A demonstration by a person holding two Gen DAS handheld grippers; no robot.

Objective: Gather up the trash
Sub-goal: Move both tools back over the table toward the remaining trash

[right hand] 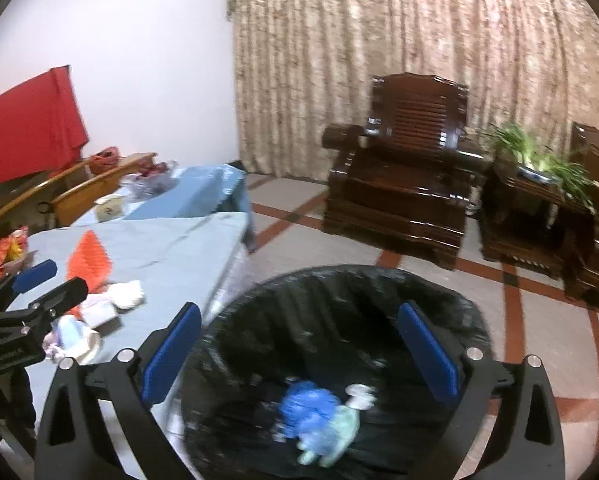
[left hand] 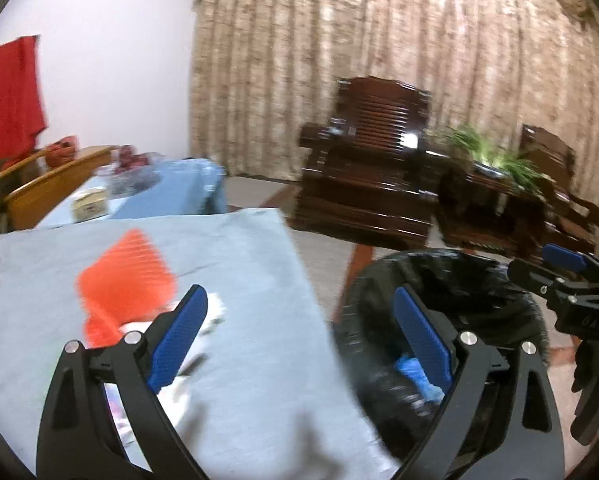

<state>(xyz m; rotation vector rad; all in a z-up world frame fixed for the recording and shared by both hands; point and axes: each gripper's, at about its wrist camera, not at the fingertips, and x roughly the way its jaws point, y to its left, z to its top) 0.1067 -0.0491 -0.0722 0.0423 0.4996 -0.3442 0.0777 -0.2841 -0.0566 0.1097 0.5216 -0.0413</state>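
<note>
A black-lined trash bin stands on the floor beside the table's right edge. Blue and pale green crumpled trash lies inside it. My right gripper is open and empty directly above the bin. My left gripper is open and empty over the table's right edge, between the trash pile and the bin. On the blue tablecloth lie an orange wrapper and white crumpled paper. The pile also shows in the right wrist view.
A second blue-covered table with boxes and bags stands behind. Wooden chairs sit at the left. A dark wooden armchair and a side table with a plant stand before the curtain. Tiled floor lies to the right.
</note>
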